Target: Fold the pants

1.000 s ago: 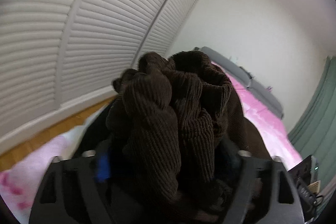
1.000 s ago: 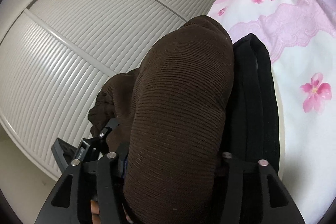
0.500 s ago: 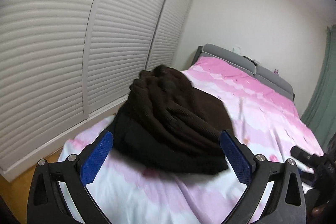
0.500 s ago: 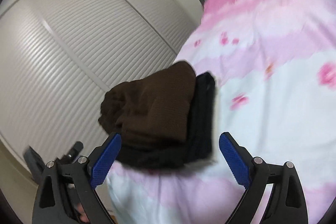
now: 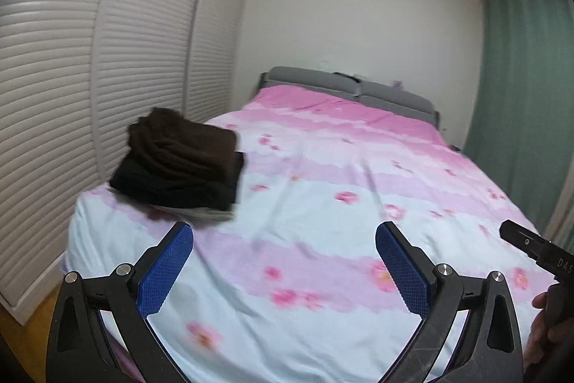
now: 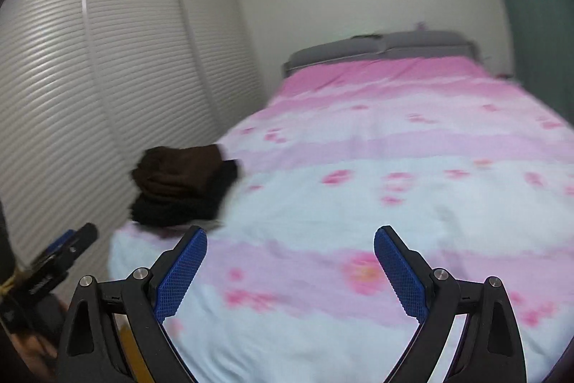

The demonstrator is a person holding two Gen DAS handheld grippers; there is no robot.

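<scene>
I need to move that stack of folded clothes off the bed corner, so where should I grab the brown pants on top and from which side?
Take the brown pants at the straight folded edge facing the middle of the bed, coming in from that side. That edge looks flat and even, while the wardrobe-side end is bunched. They rest on a black garment, so probably pinch only the top layer.

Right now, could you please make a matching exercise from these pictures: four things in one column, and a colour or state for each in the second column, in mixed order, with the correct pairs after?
Things:
1. brown pants
2. black garment
3. left gripper
4. curtain

Colours or states:
a. green, hanging beside the bed
b. open, holding nothing
c. folded, on top of the stack
d. folded, lying under the top piece

Pairs: 1-c, 2-d, 3-b, 4-a
</scene>
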